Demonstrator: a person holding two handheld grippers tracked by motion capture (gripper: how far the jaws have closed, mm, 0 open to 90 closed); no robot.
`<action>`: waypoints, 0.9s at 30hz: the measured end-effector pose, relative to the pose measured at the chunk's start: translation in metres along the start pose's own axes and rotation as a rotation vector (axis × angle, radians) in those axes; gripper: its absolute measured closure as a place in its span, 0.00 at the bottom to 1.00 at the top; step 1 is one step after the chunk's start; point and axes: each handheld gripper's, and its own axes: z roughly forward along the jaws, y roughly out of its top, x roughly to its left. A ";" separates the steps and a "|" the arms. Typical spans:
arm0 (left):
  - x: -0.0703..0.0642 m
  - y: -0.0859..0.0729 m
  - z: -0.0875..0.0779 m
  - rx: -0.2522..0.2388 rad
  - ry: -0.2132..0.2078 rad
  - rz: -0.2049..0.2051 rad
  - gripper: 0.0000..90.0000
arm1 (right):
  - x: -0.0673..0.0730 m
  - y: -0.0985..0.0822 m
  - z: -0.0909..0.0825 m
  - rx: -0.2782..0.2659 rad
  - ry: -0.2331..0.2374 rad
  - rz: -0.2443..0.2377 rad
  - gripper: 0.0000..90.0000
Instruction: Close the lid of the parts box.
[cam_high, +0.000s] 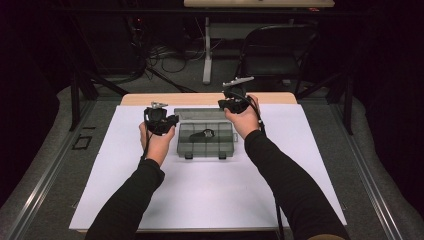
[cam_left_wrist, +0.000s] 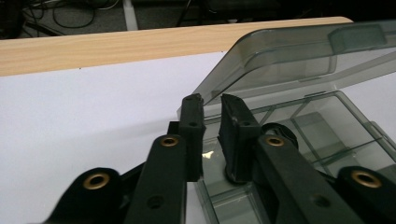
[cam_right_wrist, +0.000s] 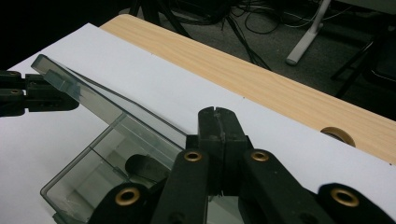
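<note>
on the white sheet (cam_high: 150, 200) covering the surface, a smoky clear plastic organizer box (cam_high: 206, 139) is seen near the far edge, with wooden surface (cam_high: 150, 98) showing beyond it. the box is divided into compartments, and a dark object (cam_high: 202, 134) lies in one of them; what it is cannot be told. the box's lid (cam_left_wrist: 299, 56) is raised at a slant, hinged along the far side of the box.

the left hand-held gripper (cam_high: 171, 120) is held just beside the box's left end. seen from the left gripper view, its jaws (cam_left_wrist: 213, 116) stand slightly apart at the corner of the lid, with a narrow gap between them; whether the pads press on the lid's edge cannot be told. in the right gripper view, this same gripper (cam_right_wrist: 28, 93) is seen at the lid's far corner.

the right hand-held gripper (cam_high: 231, 104) is held at the box's right rear corner. its jaws (cam_right_wrist: 217, 126) are shown pressed fully together with nothing between them, above the box's right end, pointing toward the wooden strip (cam_right_wrist: 280, 88).
</note>
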 end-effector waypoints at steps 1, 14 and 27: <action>0.000 0.000 0.000 0.000 0.000 0.000 0.85 | 0.000 0.000 0.000 0.000 0.000 0.000 1.00; -0.005 -0.013 -0.028 0.015 -0.076 0.038 0.88 | 0.005 -0.008 -0.004 0.002 0.032 -0.012 1.00; 0.002 -0.030 -0.035 0.042 -0.125 0.047 1.00 | 0.016 -0.037 -0.004 0.039 0.086 -0.036 1.00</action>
